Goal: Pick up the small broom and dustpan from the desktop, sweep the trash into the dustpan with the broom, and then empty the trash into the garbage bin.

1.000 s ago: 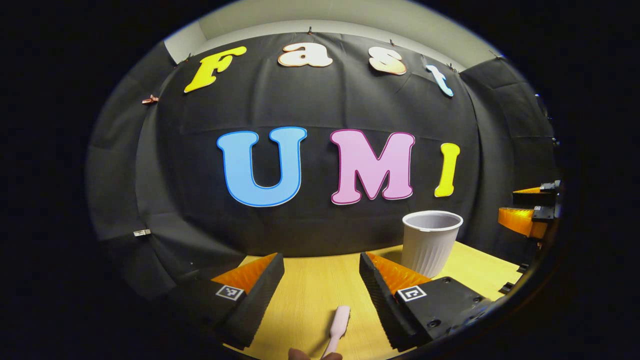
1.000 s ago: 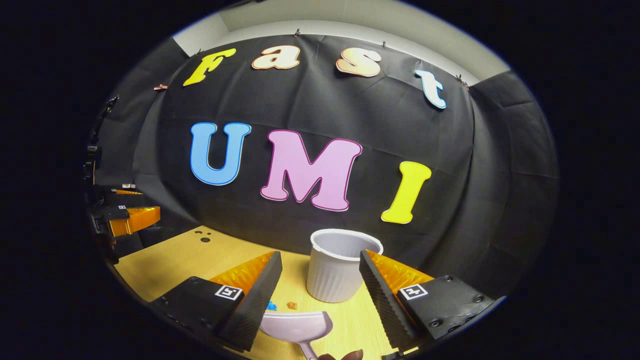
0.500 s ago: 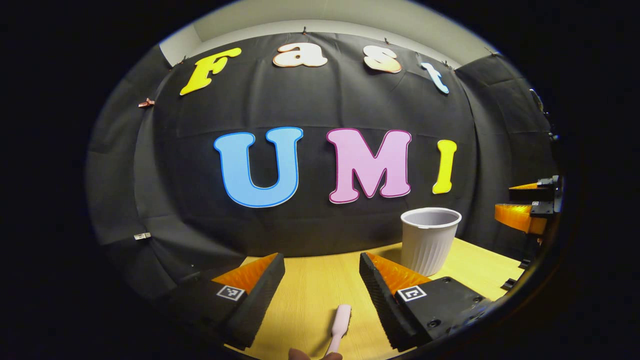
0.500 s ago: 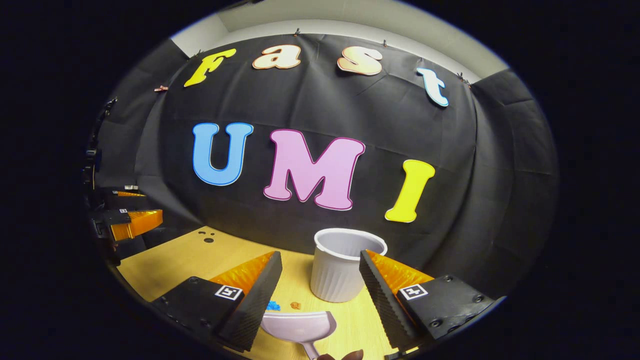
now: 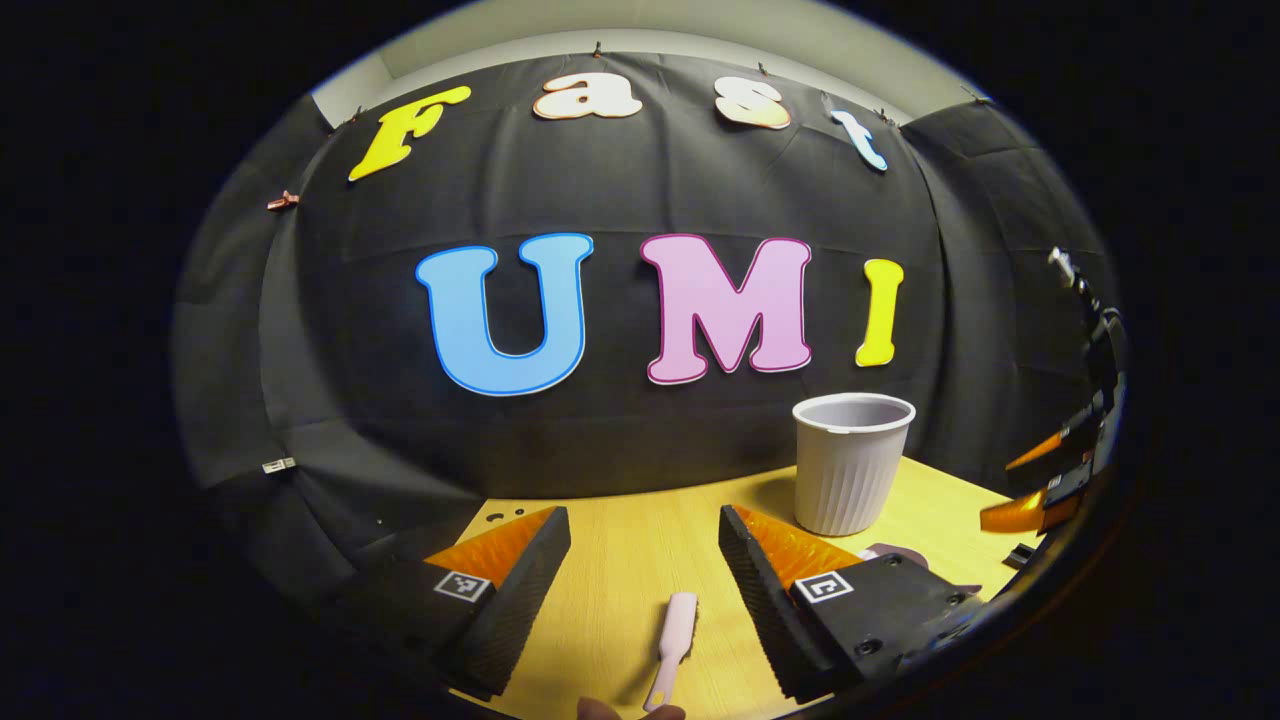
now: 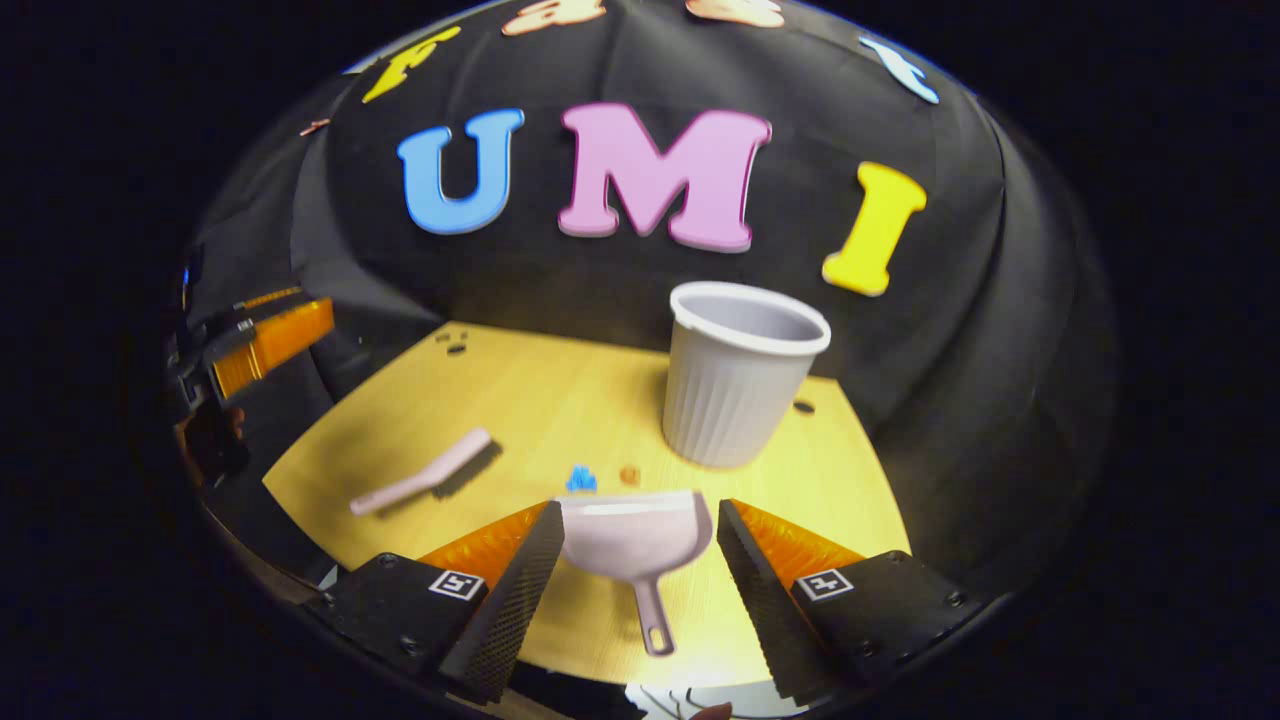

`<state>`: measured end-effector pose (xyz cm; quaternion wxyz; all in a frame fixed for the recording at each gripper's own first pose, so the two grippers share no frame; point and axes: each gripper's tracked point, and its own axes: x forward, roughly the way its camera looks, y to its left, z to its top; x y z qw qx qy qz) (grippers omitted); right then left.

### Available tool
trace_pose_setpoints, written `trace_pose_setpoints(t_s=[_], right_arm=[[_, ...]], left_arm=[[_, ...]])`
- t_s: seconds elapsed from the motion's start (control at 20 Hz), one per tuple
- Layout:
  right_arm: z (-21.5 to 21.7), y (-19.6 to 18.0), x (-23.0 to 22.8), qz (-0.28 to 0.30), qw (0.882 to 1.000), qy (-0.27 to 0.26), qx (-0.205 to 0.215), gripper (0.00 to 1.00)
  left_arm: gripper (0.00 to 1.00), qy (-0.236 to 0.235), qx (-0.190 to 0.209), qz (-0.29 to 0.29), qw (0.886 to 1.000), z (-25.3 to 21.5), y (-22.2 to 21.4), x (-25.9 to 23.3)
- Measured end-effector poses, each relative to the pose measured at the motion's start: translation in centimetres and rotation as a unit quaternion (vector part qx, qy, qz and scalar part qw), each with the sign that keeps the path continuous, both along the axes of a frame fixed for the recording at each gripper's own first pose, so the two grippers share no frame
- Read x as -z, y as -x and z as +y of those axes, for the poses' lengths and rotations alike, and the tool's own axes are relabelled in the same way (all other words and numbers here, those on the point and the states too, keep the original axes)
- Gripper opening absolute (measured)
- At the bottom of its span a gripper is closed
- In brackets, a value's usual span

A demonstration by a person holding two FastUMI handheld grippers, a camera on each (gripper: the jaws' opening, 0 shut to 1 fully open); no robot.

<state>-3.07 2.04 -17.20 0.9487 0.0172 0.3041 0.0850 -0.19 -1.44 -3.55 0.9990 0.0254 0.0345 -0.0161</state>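
A small pale pink broom [image 6: 430,475] lies on the wooden table [image 6: 520,390], bristles to the right. The matching dustpan [image 6: 635,535] lies flat with its handle toward me, seen between the spread fingers of my open right gripper [image 6: 640,510]; neither finger touches it. Just beyond the pan's lip lie a blue scrap [image 6: 580,480] and an orange scrap [image 6: 629,475]. A ribbed white bin [image 6: 740,375] stands upright behind them. My left gripper [image 5: 642,520] is open above the table, with the broom [image 5: 672,640] lying low between its fingers and the bin [image 5: 850,465] to the right.
The left gripper [image 6: 270,340] shows at the table's far left edge in the right gripper view. Small dark holes [image 6: 455,345] mark the tabletop near the back. The black cloth wall closes in behind the bin. Bare wood [image 5: 620,560] lies ahead of the left gripper.
The right gripper has tipped downward and come over the dustpan, so much more of the table, the broom and the scraps show. The left gripper has barely moved.
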Motion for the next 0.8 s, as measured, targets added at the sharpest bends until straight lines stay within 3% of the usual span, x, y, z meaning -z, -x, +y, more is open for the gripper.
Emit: trace_pose_setpoints(t_s=[0.35,0.55,0.8], right_arm=[[-0.5,0.9,13.1,0.172,0.983,0.043,-0.042,0.89],[0.7,-0.5,18.1,0.223,0.973,0.031,-0.043,0.87],[1.8,-1.6,20.9,0.266,0.962,0.033,-0.052,0.87]], left_arm=[[0.94,-0.015,-0.015,0.026,0.999,-0.4,-0.2,1.7],[0.94,-0.016,-0.024,0.043,0.999,-0.4,-0.3,2.6],[0.94,-0.016,-0.045,0.057,0.997,0.3,-0.4,3.5]])
